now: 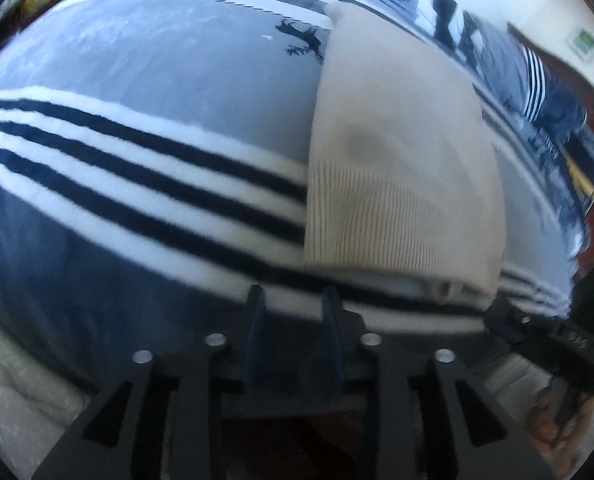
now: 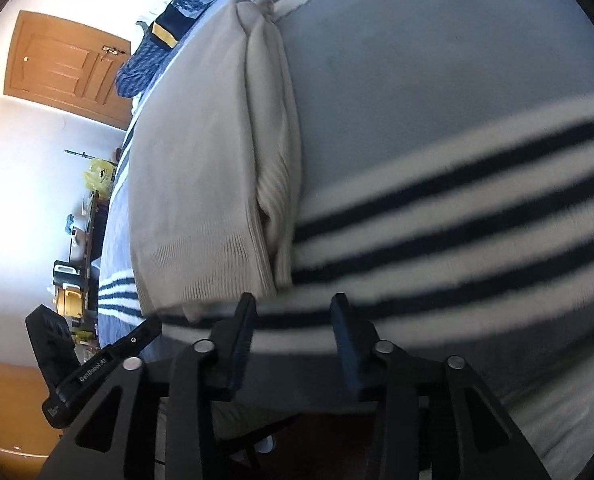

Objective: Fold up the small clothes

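Observation:
A cream knit garment lies folded into a long narrow stack on a bed blanket that is grey-blue with white and navy stripes. In the left wrist view my left gripper hovers just short of the garment's ribbed hem, to its left; it is open with only blanket between its fingers. In the right wrist view the same garment shows its layered folded edge. My right gripper stands open just below that edge's near corner and holds nothing.
A blue patterned garment with a yellow band lies at the far end of the bed. Beyond it is a wooden door. A yellow bag and small clutter line the floor on the left. The blanket to the right of the garment is bare.

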`<control>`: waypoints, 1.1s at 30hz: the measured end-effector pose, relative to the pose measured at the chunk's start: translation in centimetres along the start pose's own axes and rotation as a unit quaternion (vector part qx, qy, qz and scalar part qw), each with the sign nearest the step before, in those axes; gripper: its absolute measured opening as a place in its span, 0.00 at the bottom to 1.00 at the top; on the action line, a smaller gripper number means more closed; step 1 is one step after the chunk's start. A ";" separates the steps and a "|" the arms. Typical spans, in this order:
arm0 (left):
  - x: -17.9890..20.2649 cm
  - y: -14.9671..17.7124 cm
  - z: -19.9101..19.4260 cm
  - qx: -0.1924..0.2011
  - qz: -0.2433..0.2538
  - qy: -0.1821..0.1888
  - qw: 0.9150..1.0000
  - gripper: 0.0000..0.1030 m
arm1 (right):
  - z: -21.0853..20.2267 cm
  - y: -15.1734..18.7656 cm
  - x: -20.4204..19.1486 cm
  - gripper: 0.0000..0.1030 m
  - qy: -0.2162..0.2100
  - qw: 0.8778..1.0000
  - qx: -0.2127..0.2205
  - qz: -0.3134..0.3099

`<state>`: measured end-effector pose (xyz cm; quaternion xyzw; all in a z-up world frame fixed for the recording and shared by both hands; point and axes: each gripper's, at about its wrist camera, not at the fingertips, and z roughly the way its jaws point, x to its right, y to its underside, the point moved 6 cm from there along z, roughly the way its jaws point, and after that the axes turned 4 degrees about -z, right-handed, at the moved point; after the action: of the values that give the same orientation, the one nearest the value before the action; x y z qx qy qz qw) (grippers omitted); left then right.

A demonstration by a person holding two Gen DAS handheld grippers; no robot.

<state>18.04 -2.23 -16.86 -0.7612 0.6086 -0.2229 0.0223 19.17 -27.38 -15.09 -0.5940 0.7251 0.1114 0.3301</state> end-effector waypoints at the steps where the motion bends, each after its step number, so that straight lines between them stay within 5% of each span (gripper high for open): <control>1: 0.2 0.4 -0.2 0.003 0.010 -0.009 1.000 0.45 | -0.3 0.6 0.0 0.48 0.004 1.000 0.000 -0.001; 4: 0.7 2.0 -1.2 0.013 0.040 -0.042 0.998 0.67 | -1.0 2.1 0.1 0.57 0.015 1.000 0.000 -0.007; 6: 0.9 2.9 -1.9 0.017 0.052 -0.060 0.997 0.68 | -1.3 3.1 0.1 0.67 0.037 0.999 -0.003 -0.012; 10: 1.9 4.1 -4.3 0.041 0.088 -0.084 0.992 0.68 | -2.7 4.8 -0.9 0.69 0.082 0.996 0.000 -0.039; 18: 2.9 7.7 -12.9 0.133 0.104 -0.098 0.981 0.74 | -10.5 7.6 -6.4 0.78 0.146 0.978 0.108 -0.102; 28: 5.9 8.5 -25.1 0.215 0.115 -0.090 0.966 0.91 | -20.4 11.1 -15.2 0.87 0.135 0.964 0.157 -0.166; 33: 7.0 8.6 -28.7 0.234 0.117 -0.104 0.960 0.91 | -23.4 11.7 -17.5 0.89 0.144 0.959 0.178 -0.168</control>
<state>0.79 -4.13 8.53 -0.6774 0.6186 -0.2741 0.2886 1.49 -23.46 10.64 -0.6485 0.6629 -0.1634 0.3366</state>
